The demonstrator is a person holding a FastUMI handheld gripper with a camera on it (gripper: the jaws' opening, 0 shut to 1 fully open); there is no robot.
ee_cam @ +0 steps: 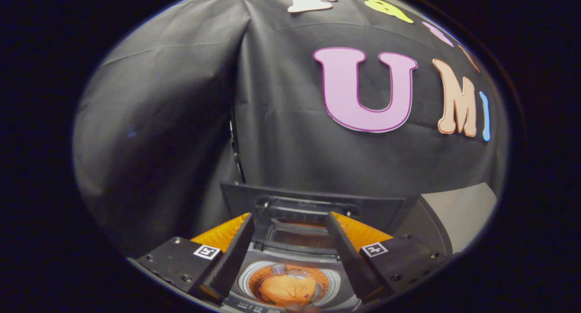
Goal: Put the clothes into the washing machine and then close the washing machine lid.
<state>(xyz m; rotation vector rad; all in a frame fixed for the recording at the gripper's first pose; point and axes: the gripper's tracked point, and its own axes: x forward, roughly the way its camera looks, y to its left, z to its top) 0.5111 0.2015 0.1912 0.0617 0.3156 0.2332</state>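
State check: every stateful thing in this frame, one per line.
washing machine lid: open, raised upright behind the drum opening
orange clothes: inside the drum, bunched
drum: loaded, uncovered
gripper: open, fingers spread above the drum, holding nothing

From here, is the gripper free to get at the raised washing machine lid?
Probably yes. The gripper has its fingers open and empty, and the lid stands upright just beyond them with nothing between. The orange cloth already lies in the drum below.
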